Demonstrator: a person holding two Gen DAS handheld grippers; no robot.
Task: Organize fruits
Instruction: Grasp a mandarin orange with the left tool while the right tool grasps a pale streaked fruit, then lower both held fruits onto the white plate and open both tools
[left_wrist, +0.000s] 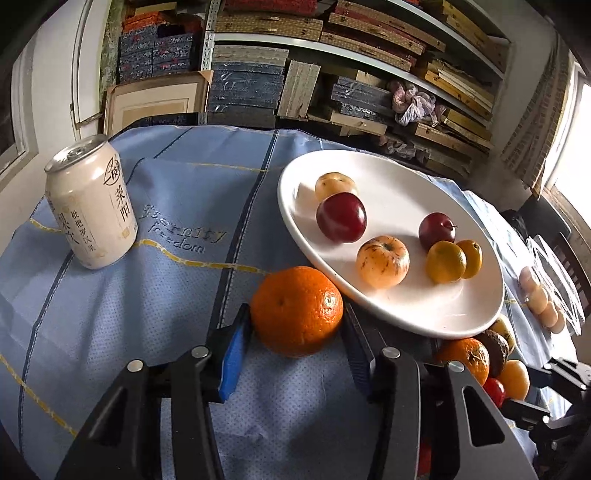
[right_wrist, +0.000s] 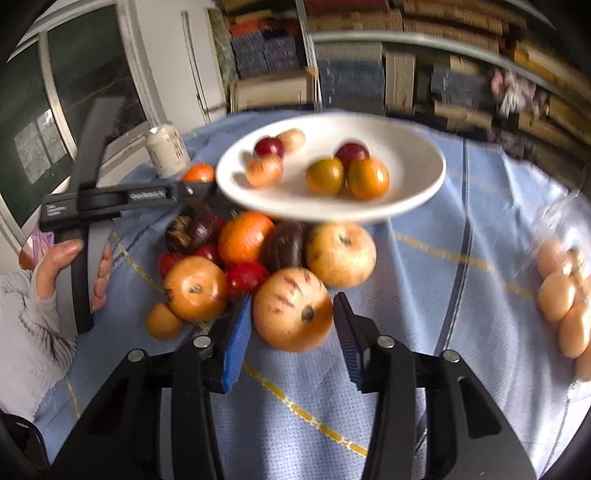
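A white plate (left_wrist: 413, 177) holds several fruits: two dark red plums, two pale streaked apples and two small yellow-orange citrus. My left gripper (left_wrist: 295, 317) has its jaws on both sides of an orange (left_wrist: 297, 310) that rests on the blue cloth just left of the plate. My right gripper (right_wrist: 291, 317) has its jaws around a pale streaked apple (right_wrist: 291, 308) at the front of a fruit pile (right_wrist: 240, 254) below the plate (right_wrist: 406, 147). The left gripper also shows in the right wrist view (right_wrist: 195, 190), by the orange (right_wrist: 199, 172).
A cream drink can (left_wrist: 90, 206) stands at the left on the blue tablecloth (left_wrist: 166, 295). A clear bag of pale round fruits (right_wrist: 565, 295) lies at the right. Shelves of stacked boxes (left_wrist: 369, 55) fill the wall behind the table.
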